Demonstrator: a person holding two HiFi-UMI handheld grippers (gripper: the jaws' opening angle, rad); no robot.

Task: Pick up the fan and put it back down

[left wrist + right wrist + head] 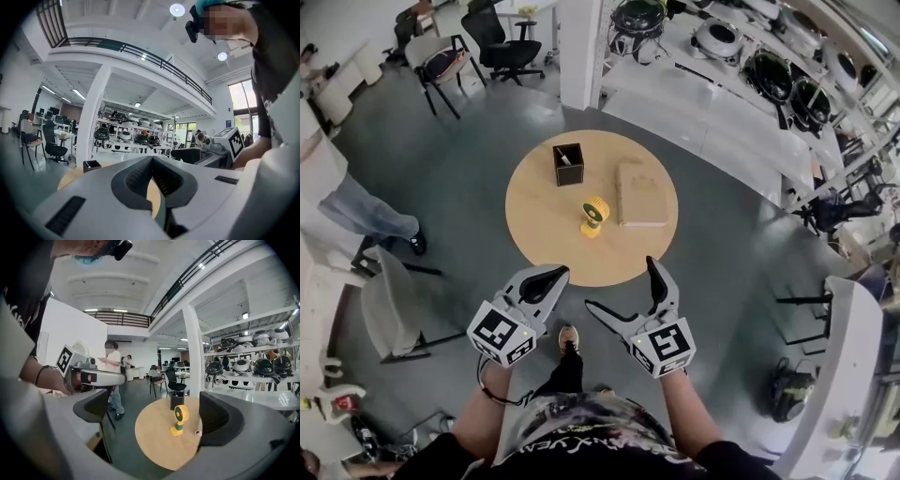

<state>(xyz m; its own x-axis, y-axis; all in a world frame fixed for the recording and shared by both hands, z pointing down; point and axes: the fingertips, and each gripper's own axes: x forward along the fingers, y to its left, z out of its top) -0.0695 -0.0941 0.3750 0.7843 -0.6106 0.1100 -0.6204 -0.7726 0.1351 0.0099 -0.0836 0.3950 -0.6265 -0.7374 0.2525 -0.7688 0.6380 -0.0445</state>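
Nearest to me, low in the head view, I hold both tools above the grey concrete floor (478,187), short of the table's near edge. The left gripper (547,277), left of centre, has its jaws pressed together at the tips with nothing caught in them; its own view shows the ribbed pads meeting. The right gripper (621,284), just right of centre, has its jaws spread wide and empty. In the right gripper view the small yellow handheld fan with a green neck (180,418) is framed in the gap between its pads, but well beyond them. The fan stands upright on its yellow base near the middle of the round light-wood table (539,225), apart from both grippers. Just right of the fan lies a flat tan cardboard box (642,194). Behind the fan, toward the table's far left, stands a black square open-topped holder (568,164) with a pale item inside. Farther off, a white square pillar (579,52) rises at the top centre, and white shelves of round black appliances (769,75) run along the upper right.
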